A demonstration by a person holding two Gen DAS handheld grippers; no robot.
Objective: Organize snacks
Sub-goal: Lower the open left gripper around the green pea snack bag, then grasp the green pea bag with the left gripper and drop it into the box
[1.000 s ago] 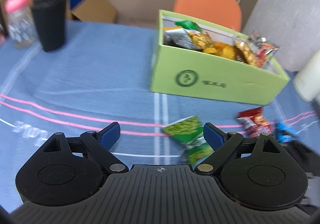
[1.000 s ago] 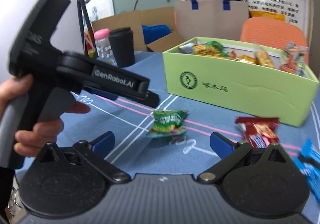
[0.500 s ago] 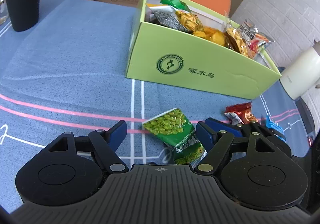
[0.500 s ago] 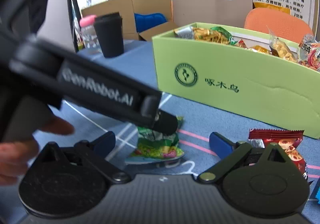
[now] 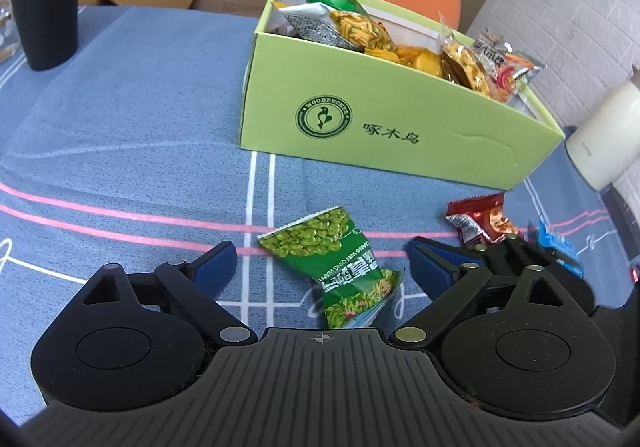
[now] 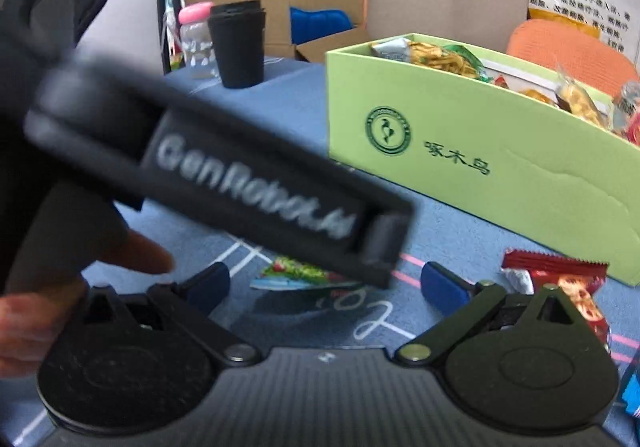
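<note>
Left wrist view shows the left tongs [image 5: 320, 259] with the two blue tips wide apart and nothing between them pressed. The green pea packet [image 5: 340, 267] lies flat on the blue worktop [image 5: 120, 119], just between the tips and a little ahead of them. Beyond it stands the green box [image 5: 400, 135], already holding several snacks. To the right of the tongs lie a red packet [image 5: 480, 219] and a blue packet [image 5: 556, 247], both near the right tongs [image 6: 324, 283], which are also open and hold nothing (in their own view the body of the left tool covers most of the green packet).

I think the next step is to close on the green packet. The risk is that the packet is thin and flat, so the tips may slide over the foil, or catch only one corner, and then it can fall before the box. Also the two tools are very near, so they may bump.
</note>
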